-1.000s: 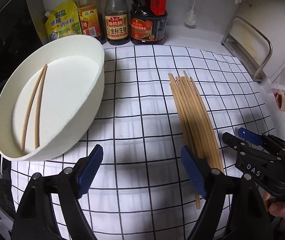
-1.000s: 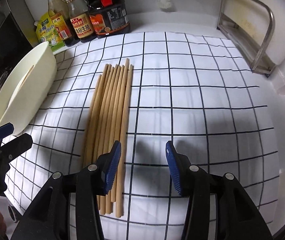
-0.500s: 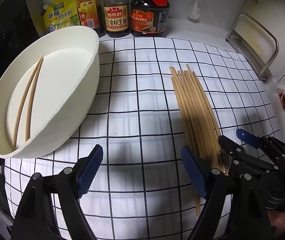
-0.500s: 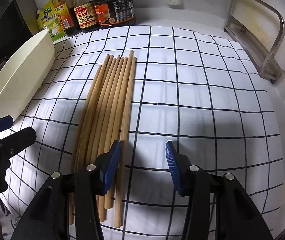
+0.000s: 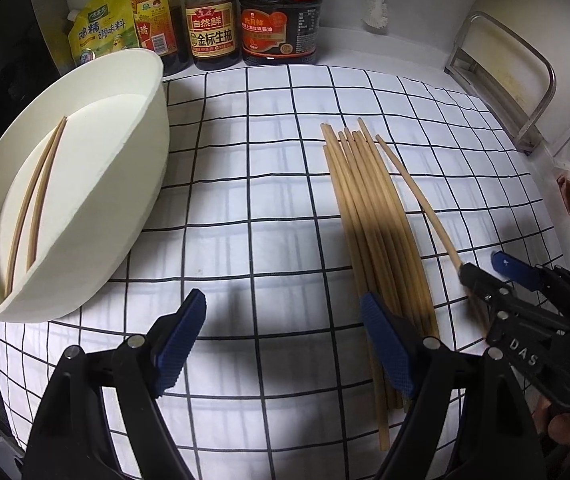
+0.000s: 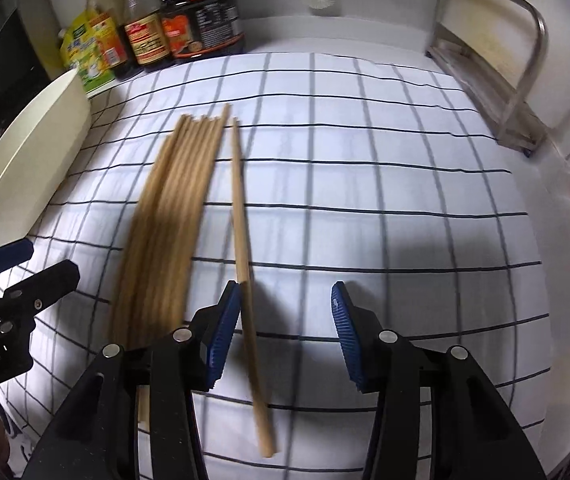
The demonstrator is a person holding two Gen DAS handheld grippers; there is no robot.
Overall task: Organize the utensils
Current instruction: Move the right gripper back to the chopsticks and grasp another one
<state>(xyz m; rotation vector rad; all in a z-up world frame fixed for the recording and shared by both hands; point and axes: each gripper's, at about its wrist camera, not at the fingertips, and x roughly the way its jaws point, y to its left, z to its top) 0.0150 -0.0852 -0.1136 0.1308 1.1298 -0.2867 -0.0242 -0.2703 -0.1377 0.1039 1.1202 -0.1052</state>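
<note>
Chopstick bundle lies on the checked cloth, long axis near-to-far, far tips leaning slightly left. One single chopstick sits split off to the bundle's right, same near-far axis, touching the left pad of the right gripper, jaws spread, nothing clamped. Left gripper also spread, empty. Two chopsticks lie in the white bowl, far left.

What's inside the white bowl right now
Two chopsticks lie side by side on the flat bottom of the white bowl. Its near wall hides their lower ends and the part of the floor behind it.
</note>
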